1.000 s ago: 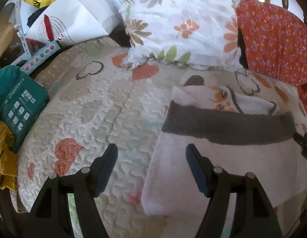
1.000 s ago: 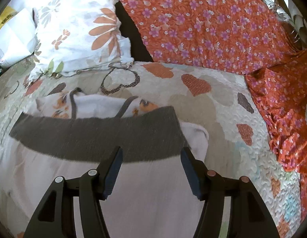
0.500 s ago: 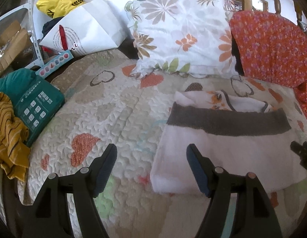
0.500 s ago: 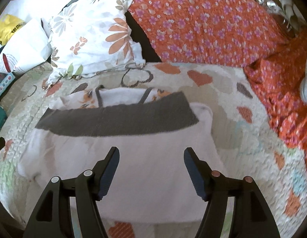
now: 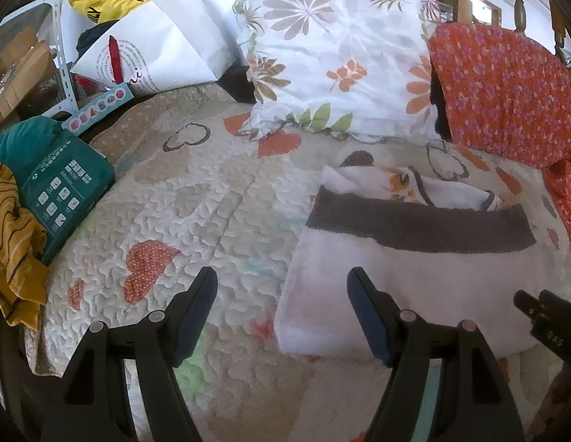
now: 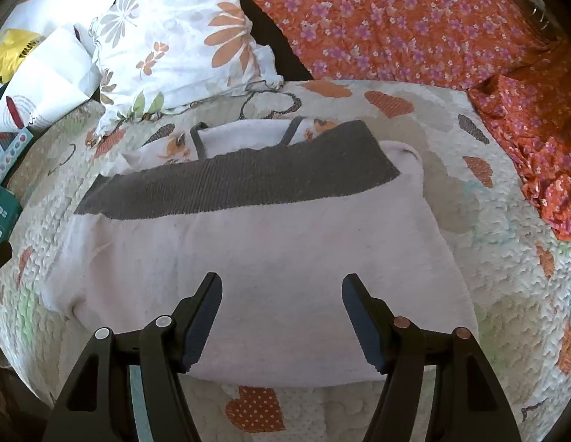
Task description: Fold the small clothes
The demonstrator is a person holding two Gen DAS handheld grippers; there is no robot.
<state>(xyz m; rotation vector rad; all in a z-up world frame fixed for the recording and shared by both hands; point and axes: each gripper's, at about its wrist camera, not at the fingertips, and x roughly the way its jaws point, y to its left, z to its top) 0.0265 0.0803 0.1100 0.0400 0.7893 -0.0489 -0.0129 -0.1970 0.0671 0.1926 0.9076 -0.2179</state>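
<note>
Both tools [image 5: 281, 313] [image 6: 281, 313] pulled back, open, clear of folded garment [image 6: 267, 258].

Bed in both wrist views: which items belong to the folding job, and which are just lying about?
Job:
- white garment with grey band
- small printed garment behind it
- left gripper, open
- right gripper, open

Lying about:
- floral pillow
- orange bedding
- green packet
- yellow striped cloth
- white bag
- quilt
</note>
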